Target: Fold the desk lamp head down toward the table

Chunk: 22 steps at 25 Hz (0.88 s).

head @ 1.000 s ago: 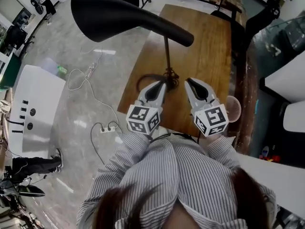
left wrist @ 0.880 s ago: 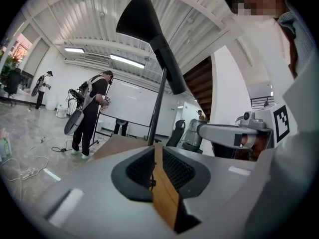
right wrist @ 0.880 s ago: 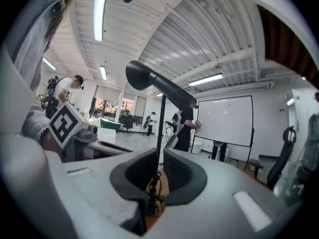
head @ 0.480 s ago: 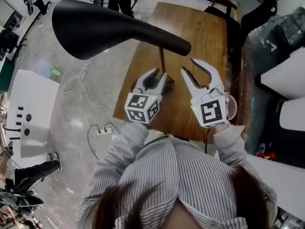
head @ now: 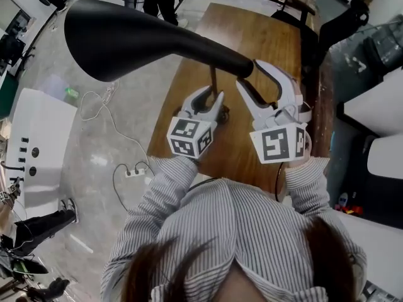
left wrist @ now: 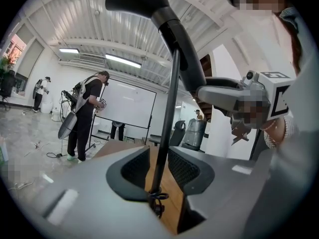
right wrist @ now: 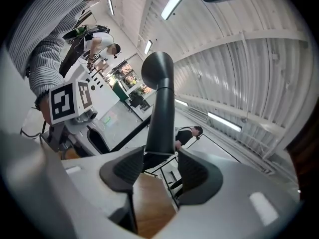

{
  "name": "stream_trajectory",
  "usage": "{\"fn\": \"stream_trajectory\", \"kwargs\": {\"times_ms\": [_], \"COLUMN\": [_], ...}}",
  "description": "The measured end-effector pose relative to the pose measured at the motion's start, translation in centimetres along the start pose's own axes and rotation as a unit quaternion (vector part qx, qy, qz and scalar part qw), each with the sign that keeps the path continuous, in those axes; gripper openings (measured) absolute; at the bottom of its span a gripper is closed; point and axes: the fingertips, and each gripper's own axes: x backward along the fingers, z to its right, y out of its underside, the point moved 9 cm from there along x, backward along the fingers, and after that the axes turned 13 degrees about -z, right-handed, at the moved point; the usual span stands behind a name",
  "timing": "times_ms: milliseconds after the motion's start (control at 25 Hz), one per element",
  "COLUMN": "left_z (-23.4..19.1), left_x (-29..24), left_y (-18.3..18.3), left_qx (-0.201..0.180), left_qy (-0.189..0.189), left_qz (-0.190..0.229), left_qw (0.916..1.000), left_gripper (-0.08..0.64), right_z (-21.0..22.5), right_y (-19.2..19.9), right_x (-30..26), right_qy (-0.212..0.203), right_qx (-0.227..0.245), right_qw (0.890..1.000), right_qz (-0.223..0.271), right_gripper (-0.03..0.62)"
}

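Observation:
The black lamp head [head: 126,36] hangs high over the wooden table [head: 271,36], and its neck end [head: 242,68] sits on a thin upright pole [head: 214,83]. My left gripper [head: 212,96] has just been opening; it is open, with the pole [left wrist: 167,118] between its jaws and untouched by the pads. My right gripper [head: 250,74] is raised and rolled on its side. It has also just been opening and stands open around the lamp neck [right wrist: 159,113], without pressing on it. From the left gripper view, the lamp head [left wrist: 149,4] is overhead and the right gripper [left wrist: 239,96] is beside it.
A white cable and power strip [head: 135,172] lie on the floor left of the table. A white machine [head: 38,143] stands further left. A black chair [head: 296,11] is at the table's far end. A person [left wrist: 87,113] stands in the background.
Both grippers went from shut to open. The right one rose and rolled until its jaws bracket the lamp neck. The left one shifted forward, so the pole now stands between its jaws.

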Motion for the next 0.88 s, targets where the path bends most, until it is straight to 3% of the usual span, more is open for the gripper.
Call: {"fn": "stream_trajectory", "kwargs": {"times_ms": [280, 640, 880], "left_z": [0.1, 0.3, 0.4], "left_x": [-0.1, -0.1, -0.1], "left_y": [0.3, 0.3, 0.3], "left_qx": [-0.001, 0.003, 0.003], "left_qy": [0.005, -0.007, -0.011], "left_qz": [-0.001, 0.004, 0.004], "left_qw": [1.0, 1.0, 0.9999], "left_gripper": [0.074, 0.072, 0.072], "right_z": [-0.1, 0.1, 1.2], "right_y": [-0.9, -0.8, -1.0], "right_x": [-0.8, -0.9, -0.5], "right_qy": [0.003, 0.001, -0.012], "right_qx": [0.047, 0.058, 0.109], "right_qw": [0.999, 0.998, 0.994], "right_qz": [0.006, 0.01, 0.0], "right_gripper": [0.206, 0.202, 0.201]}}
